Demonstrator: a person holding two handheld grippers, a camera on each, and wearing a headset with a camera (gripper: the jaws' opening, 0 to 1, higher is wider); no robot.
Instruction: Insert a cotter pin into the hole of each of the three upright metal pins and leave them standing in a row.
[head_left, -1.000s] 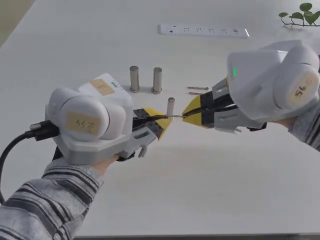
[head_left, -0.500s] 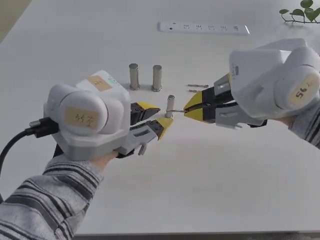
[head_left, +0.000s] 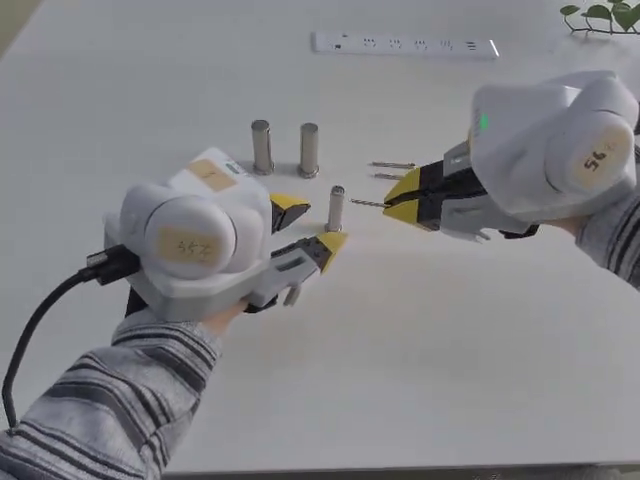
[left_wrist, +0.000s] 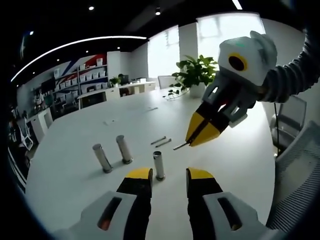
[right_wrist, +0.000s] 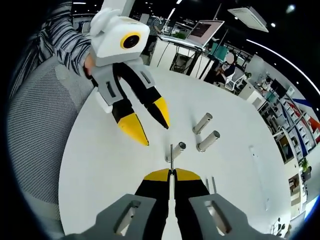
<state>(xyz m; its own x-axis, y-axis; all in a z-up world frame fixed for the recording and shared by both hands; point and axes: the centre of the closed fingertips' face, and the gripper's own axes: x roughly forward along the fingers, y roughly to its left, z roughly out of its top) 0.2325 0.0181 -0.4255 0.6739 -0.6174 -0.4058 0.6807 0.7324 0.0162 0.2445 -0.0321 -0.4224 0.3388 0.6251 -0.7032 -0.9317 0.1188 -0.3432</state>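
polished steel is being shown by the near metal pin (head_left: 336, 207), which is standing upright on the white worktop (head_left: 450, 350) just ahead of the left gripper (head_left: 318, 222), whose fingers are being held wide apart with nothing between them. the cotter pin (head_left: 368, 204) is being pinched at its rear end by the closed fingers of the right gripper (head_left: 398, 200), its free tip being aimed at the pin's upper part and sitting just short of it. a second metal pin (head_left: 262, 146) and a third metal pin (head_left: 309, 149) are standing side by side farther back, with spare cotter pins (head_left: 392, 165) lying near. the cotter pin is being judged thin, light and springy, likely to swivel if pushed off-axis, so a hold leaving little free length is being favoured. the near metal pin is being judged smooth, stiff and narrow-based, easily tipped; bracing low on its shaft is being advised. its hole is not being made out.
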